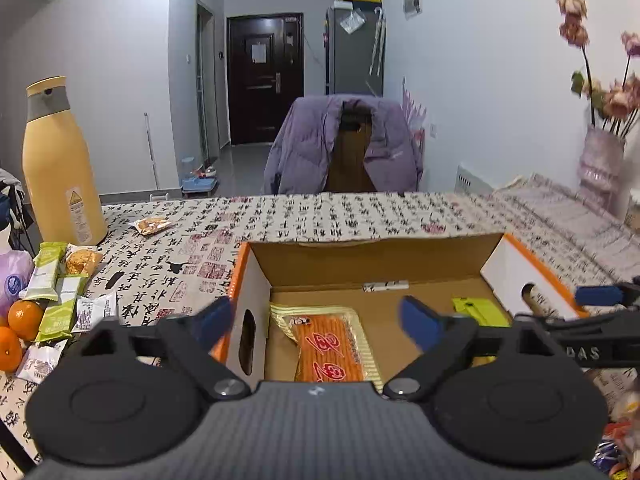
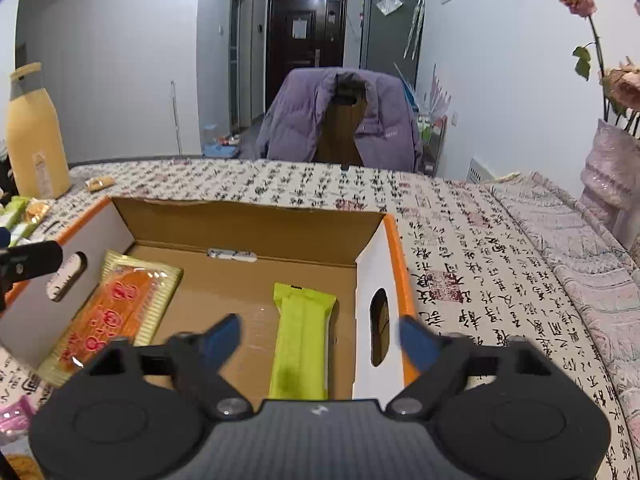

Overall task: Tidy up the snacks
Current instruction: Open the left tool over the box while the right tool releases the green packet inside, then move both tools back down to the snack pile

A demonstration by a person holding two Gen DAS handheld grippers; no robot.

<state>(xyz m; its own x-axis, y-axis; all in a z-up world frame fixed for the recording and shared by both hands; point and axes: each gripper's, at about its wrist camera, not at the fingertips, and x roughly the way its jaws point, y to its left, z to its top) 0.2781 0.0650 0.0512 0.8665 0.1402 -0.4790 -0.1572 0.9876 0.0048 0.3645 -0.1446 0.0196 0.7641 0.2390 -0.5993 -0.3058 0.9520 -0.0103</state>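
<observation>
Left wrist view: the left gripper [image 1: 316,320] stands with its blue-padded jaws spread wide and nothing between the pads. Its fingers straddle the left wall of the open cardboard box with orange outer edges [image 1: 256,280]; one blue fingertip [image 1: 216,318] lies outside that wall, the other over the box interior. On the box floor lies a flat orange snack packet with red characters and a gold border [image 1: 326,344], set against the left wall. A lime-green wrapped snack bar [image 1: 474,308] lies further right, partly hidden behind the finger. The right gripper [image 1: 600,320] enters at the right edge, beside the right box wall.

Right wrist view: the right gripper [image 2: 320,338] is likewise spread wide and empty. The green bar lies lengthwise on the box floor directly below the gap between the fingers, not touching either pad. The right fingertip [image 2: 416,342] sits over the white right wall with its oval hand-hole.

The box rests on a tablecloth printed with black calligraphy and red seals [image 1: 320,216]. To the left of the box, unsorted green and white snack packets [image 1: 60,300] lie loose beside two oranges [image 1: 24,318] and a tall yellow bottle with a grey collar [image 1: 60,168]. One small orange packet [image 1: 152,225] lies apart, near the bottle.
</observation>
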